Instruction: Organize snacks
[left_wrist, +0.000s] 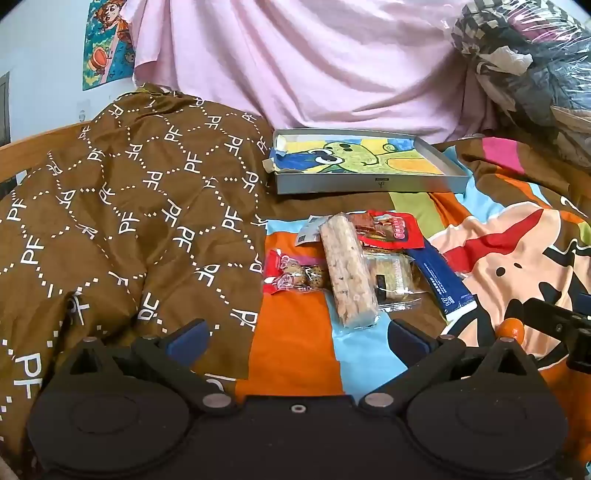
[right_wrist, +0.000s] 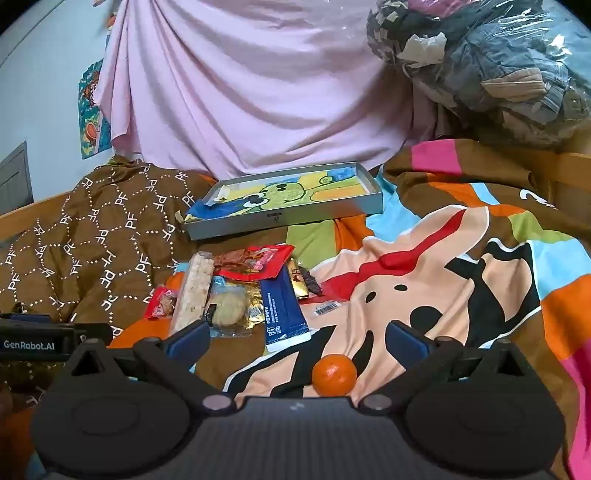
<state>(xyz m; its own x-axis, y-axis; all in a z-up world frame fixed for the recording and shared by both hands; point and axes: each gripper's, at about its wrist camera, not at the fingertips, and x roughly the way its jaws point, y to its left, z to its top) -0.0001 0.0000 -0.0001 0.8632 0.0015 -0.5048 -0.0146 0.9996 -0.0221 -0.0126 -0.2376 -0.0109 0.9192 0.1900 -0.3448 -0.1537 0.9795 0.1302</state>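
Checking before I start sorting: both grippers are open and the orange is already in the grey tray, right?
Not quite. The orange is not in the grey tray; the right wrist view shows it on the bedspread, near the right gripper. Both grippers, including the left gripper, are open.

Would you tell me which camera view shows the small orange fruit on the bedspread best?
The right wrist view shows it best: the orange fruit lies whole and unobstructed on the bedspread, close to the camera. In the left wrist view only its top peeks out at the right, behind the gripper's frame.
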